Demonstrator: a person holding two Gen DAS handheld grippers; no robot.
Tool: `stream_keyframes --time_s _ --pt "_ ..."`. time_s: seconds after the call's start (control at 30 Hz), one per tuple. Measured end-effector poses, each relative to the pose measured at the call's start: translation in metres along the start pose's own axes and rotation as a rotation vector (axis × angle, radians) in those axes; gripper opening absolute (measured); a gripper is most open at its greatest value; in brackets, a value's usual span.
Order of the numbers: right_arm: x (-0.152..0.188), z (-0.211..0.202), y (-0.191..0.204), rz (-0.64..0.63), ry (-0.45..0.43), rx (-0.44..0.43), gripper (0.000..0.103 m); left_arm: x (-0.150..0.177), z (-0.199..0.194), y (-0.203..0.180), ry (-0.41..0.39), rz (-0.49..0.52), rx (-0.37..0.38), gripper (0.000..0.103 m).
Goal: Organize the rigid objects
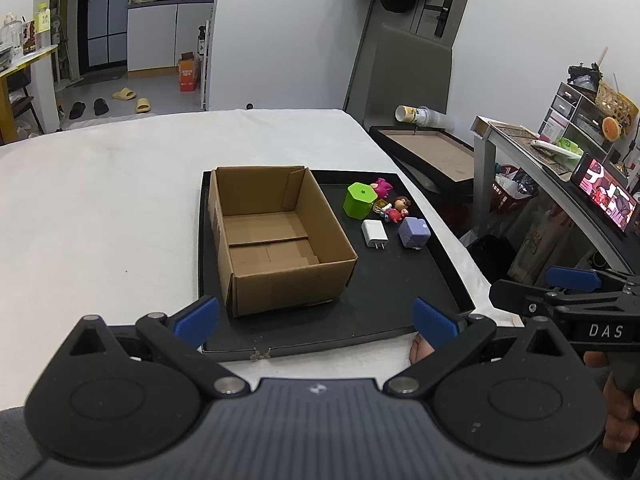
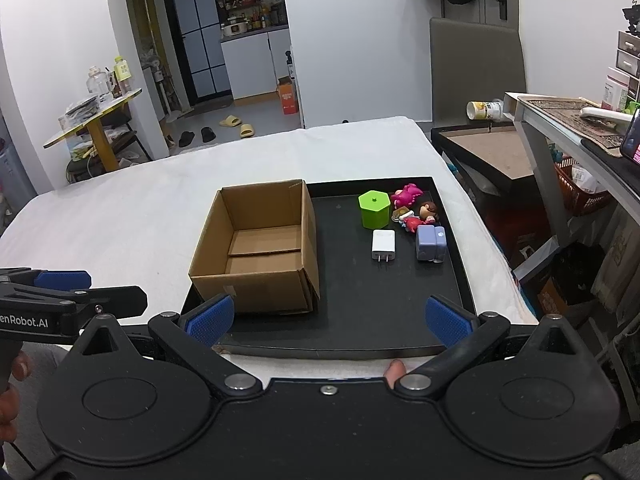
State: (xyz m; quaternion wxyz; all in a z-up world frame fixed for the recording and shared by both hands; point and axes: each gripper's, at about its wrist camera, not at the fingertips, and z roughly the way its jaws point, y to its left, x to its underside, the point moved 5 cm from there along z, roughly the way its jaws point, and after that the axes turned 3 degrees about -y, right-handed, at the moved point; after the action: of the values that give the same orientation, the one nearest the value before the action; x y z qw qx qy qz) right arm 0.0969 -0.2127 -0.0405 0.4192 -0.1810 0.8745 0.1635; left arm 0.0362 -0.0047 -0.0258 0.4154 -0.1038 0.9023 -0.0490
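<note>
A black tray [image 2: 456, 264] lies on the white-covered counter [image 2: 120, 208]. An open cardboard box [image 2: 256, 280] fills the tray's left half and holds nothing. To its right sit a green hexagonal container [image 2: 374, 209], a white charger [image 2: 383, 244], a lavender cube [image 2: 430, 243], a pink toy [image 2: 406, 195] and a small figure [image 2: 420, 216]. The left gripper [image 1: 316, 322] and right gripper [image 2: 328, 320] hover at the tray's near edge, both spread wide and holding nothing.

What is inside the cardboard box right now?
Nothing visible: the cardboard box shows only its bare floor flaps. The strip of floor behind its near wall is hidden in both views.
</note>
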Motion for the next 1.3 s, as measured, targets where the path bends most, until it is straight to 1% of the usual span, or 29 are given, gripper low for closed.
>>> stream_keyframes --time_s 0.3,0.43,0.53,0.9,1.2,1.3 --pt "-0.001 -0.001 -0.001 0.002 0.001 0.004 0.103 0.000 -0.001 0.000 -0.004 0.003 0.000 0.103" --pt "0.000 0.000 0.001 0.005 -0.001 0.007 0.103 -0.002 -0.001 0.001 -0.022 0.015 -0.020 0.103" --pt "0.000 -0.001 0.001 0.007 -0.002 0.008 0.103 -0.002 -0.001 0.002 -0.020 -0.001 -0.011 0.103" --pt "0.001 -0.001 0.000 0.011 0.002 0.016 0.103 0.000 0.000 0.006 -0.019 -0.007 -0.008 0.103" --pt "-0.005 0.007 -0.016 0.046 0.014 0.070 0.103 -0.001 0.011 0.020 -0.014 -0.028 -0.013 0.103" --pt "-0.008 0.011 -0.021 0.058 0.020 0.087 0.103 -0.002 0.018 0.027 -0.006 -0.049 -0.019 0.103"
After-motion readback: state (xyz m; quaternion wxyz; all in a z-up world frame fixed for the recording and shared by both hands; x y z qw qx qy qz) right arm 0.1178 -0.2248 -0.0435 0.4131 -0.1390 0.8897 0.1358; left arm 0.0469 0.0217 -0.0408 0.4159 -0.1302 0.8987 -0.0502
